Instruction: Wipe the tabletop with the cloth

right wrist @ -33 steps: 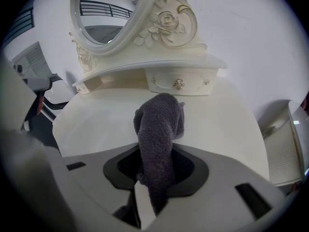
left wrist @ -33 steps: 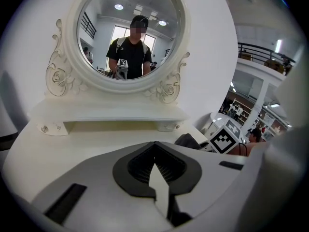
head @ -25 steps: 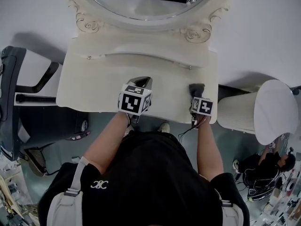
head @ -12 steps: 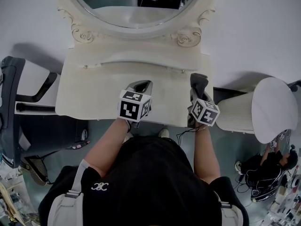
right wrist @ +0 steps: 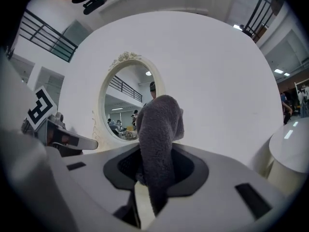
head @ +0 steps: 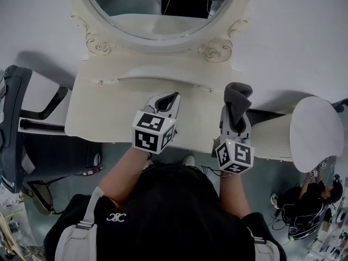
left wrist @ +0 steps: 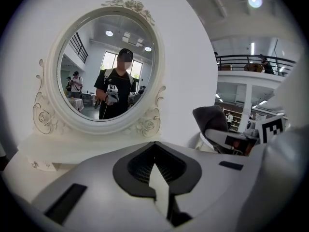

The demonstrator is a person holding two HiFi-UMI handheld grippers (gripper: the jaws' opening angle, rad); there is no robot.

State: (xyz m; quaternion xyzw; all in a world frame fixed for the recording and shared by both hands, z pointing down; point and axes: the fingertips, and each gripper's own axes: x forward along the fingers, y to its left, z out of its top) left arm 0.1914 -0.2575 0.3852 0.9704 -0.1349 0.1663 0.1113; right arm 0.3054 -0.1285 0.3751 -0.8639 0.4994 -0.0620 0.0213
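The right claw (head: 235,119) is clamped on a grey cloth (head: 238,95). The cloth is pinched between the two jaws and stands up past their tips in a thick fold (right wrist: 158,129). In the head view it sits over the right rear part of the cream bench (head: 109,105), close to the wall. Whether it touches the top cannot be told. The right gripper view looks upward, with the cloth set against the white wall and the edge of the oval mirror (right wrist: 126,105).

The left claw (head: 169,98) hovers over the middle of the bench, beside the right one and apart from it. Its jaws are drawn together with nothing between them (left wrist: 154,151). It points toward the mirror (left wrist: 108,69), whose carved white frame rises from the back of the bench. The glass reflects a person in a black shirt.

Each gripper carries its marker cube (head: 154,132) near the front edge of the bench. A white ribbed seat (head: 304,126) stands just right of the bench, and a dark chair (head: 16,118) stands to its left.
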